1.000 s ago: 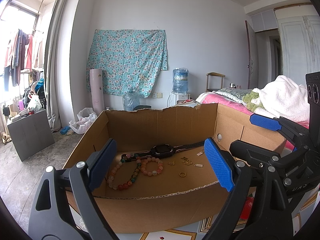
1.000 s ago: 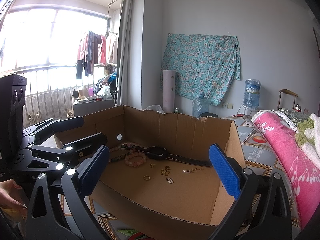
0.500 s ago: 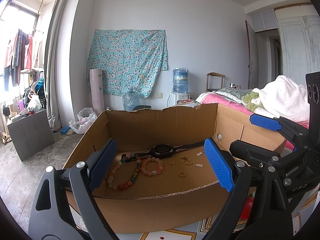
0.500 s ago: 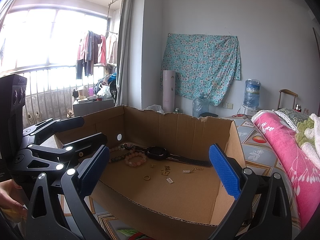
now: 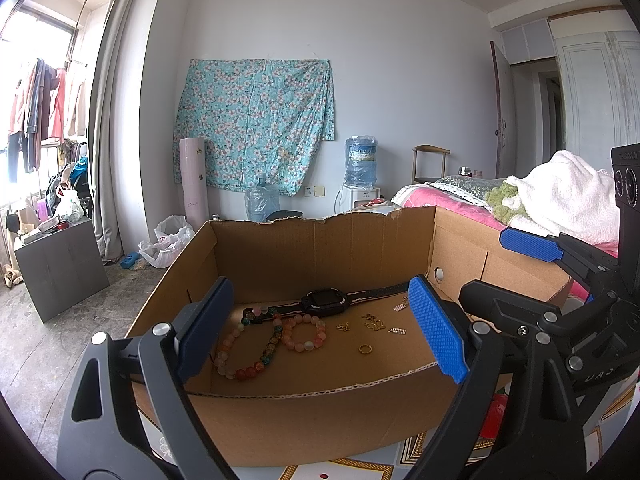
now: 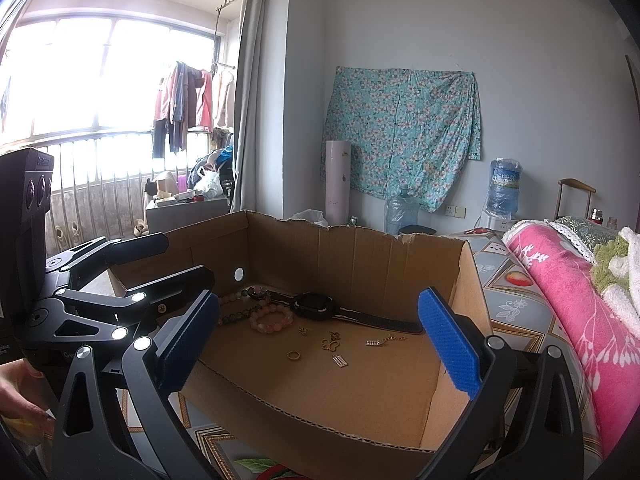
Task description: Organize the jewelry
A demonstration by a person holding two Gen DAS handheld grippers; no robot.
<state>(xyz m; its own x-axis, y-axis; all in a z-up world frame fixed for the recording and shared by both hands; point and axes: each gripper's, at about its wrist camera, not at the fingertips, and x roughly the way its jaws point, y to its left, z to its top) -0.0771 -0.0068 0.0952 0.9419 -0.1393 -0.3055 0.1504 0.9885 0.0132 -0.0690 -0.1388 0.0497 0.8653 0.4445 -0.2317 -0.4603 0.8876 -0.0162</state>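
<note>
Ahead of your left gripper [image 5: 320,332], jaws wide and empty, a cardboard box [image 5: 320,404] holds beaded bracelets [image 5: 280,340], a black watch [image 5: 324,302], a gold ring [image 5: 364,349] and small charms [image 5: 372,322].

From your right gripper [image 6: 316,346], equally wide and empty, the same jewelry lies on the box floor. Sorting looks unstarted; you'd next lower one gripper onto a single piece.

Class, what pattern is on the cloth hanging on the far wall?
The hanging cloth is teal with a small pale floral print, clearest in the left wrist view.
</note>
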